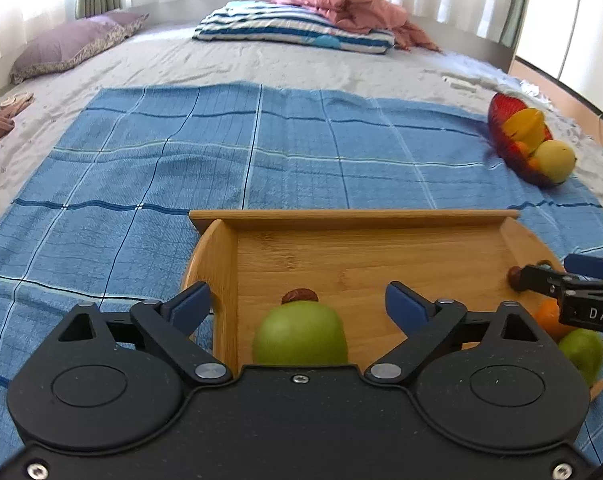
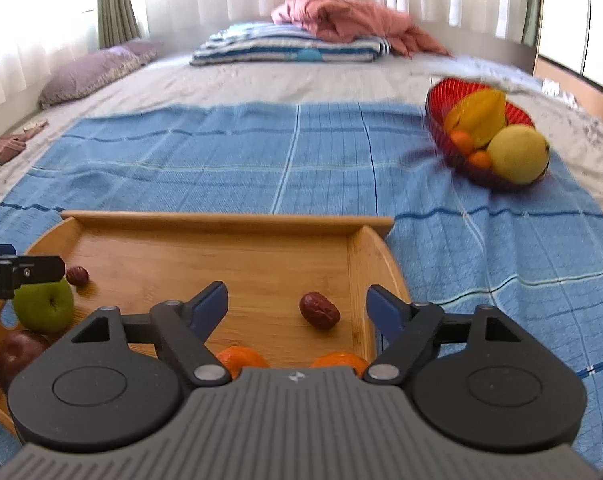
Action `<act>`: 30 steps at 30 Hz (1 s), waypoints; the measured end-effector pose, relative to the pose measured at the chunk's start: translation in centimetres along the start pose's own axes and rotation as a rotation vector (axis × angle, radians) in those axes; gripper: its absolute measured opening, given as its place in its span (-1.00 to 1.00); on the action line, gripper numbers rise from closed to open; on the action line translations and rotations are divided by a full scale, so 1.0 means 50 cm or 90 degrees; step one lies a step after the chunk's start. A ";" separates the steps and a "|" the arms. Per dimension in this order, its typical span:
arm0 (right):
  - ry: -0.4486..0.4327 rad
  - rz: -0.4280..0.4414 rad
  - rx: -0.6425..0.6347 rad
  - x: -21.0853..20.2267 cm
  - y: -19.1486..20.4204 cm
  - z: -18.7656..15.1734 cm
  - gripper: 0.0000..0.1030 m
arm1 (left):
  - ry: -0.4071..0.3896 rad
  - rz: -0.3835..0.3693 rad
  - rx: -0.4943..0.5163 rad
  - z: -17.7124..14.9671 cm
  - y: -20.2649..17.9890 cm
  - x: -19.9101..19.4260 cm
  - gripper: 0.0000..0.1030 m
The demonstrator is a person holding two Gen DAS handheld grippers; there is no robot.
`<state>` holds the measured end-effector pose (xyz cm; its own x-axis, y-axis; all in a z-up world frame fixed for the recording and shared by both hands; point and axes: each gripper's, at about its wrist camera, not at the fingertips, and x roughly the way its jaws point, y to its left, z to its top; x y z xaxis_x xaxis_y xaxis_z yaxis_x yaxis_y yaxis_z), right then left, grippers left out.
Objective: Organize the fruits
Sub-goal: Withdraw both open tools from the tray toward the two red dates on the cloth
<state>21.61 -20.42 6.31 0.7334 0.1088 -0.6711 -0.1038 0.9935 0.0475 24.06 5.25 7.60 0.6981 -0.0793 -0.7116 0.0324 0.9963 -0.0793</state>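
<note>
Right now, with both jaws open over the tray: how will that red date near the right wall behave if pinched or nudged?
The red date looks small and oval, so it probably rolls on the smooth wooden tray. Its wrinkled skin suggests it is light and slightly soft.

Right tool [image 2: 295, 306]: jaws spread wide above the wooden tray [image 2: 229, 222], nothing between the pads.
Tray contents: a red date [image 2: 319, 310] lies between the jaws; two oranges [image 2: 241, 360] are half hidden by the tool body; green apple [image 2: 43, 306], dark red apple [image 2: 15, 354] and second date [image 2: 77, 275] sit at the left.
Left tool [image 2: 21, 272]: seen at the left edge, over the green apple.
Red basket [image 2: 441, 96]: set on the blue cloth [image 2: 221, 160], well apart, filled with fruit.
</note>
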 end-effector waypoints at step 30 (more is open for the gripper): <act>-0.236 -0.070 -0.055 -0.204 0.013 -0.162 1.00 | -0.099 -0.111 0.100 -0.186 -0.097 -0.183 0.95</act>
<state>8.63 -21.15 7.18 0.9346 0.0220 -0.3549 -0.0549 0.9950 -0.0829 10.86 0.84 8.03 0.7730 -0.2561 -0.5804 0.2636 0.9618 -0.0733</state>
